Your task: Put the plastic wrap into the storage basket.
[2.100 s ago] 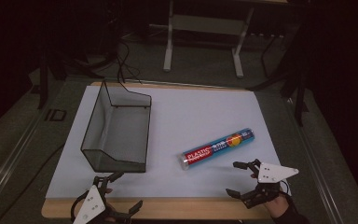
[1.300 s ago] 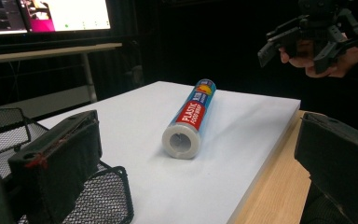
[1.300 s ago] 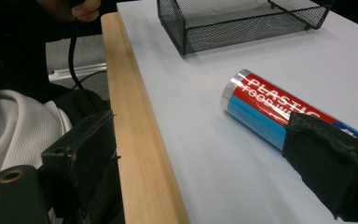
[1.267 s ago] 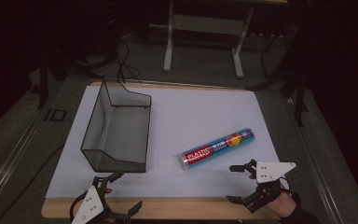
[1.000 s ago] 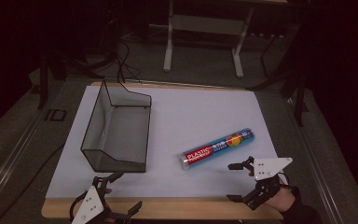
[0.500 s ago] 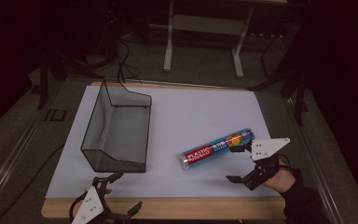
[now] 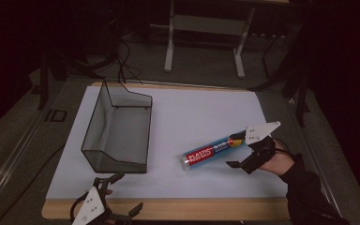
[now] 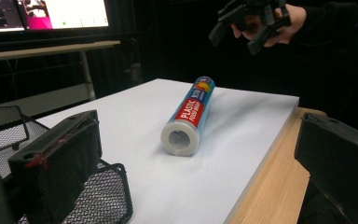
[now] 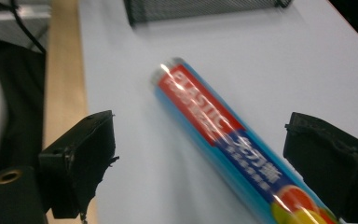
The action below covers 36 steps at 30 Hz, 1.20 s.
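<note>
The right gripper [image 7: 238, 150] hangs wide open over the roll's far end, a jaw to each side, gripping nothing. The roll of plastic wrap [image 7: 212, 150] lies flat on the white board [image 7: 197, 112], running eight to two o'clock. The left gripper [image 7: 124, 193] gapes empty at six o'clock.

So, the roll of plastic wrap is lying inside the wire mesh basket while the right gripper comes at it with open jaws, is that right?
Not quite: the roll of plastic wrap lies on the white board, beside the wire mesh basket, not inside it, as the high view shows. The right gripper does have its jaws open around the roll's far end.
</note>
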Each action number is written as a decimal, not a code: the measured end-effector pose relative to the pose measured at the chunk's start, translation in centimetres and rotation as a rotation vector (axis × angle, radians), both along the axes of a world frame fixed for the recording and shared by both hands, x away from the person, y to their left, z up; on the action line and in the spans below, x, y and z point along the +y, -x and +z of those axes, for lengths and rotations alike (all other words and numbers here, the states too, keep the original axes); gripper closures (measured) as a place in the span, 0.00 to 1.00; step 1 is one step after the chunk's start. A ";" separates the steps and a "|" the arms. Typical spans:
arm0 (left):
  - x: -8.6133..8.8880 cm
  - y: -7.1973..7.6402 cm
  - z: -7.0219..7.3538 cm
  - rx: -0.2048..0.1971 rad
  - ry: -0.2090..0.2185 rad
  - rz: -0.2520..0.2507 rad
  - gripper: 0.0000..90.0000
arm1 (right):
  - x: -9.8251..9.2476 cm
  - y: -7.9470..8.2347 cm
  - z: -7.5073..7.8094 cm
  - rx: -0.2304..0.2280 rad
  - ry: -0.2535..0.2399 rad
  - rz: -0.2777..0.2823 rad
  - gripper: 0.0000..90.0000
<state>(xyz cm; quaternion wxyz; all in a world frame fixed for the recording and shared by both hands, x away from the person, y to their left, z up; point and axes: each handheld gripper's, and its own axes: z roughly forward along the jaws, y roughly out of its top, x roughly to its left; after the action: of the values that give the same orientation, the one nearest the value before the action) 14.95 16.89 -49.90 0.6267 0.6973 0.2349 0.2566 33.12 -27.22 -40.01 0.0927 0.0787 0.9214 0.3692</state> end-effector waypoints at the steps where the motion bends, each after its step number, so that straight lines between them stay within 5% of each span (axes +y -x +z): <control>1: 0.0 0.0 0.0 0.000 -0.001 0.000 0.01 | 0.0 -0.3 0.1 0.003 0.011 0.001 0.10; 11: 0.0 -0.1 0.0 0.003 -0.005 -0.003 0.01 | 1.6 -2.5 -1.4 0.016 0.195 0.013 0.10; 27: 0.1 -0.2 -0.1 0.011 -0.003 0.003 0.01 | 4.3 -5.5 -4.5 0.023 0.317 0.085 0.10; 36: 0.2 -0.3 -0.2 0.018 0.003 0.009 0.01 | 6.0 -6.7 -6.3 0.021 0.440 0.117 0.10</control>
<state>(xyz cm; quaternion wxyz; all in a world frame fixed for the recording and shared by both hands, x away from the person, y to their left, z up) 15.30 17.13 -50.05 0.6245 0.6974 0.2441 0.2529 39.84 -21.23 -46.35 0.0765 0.0065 0.9836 0.1632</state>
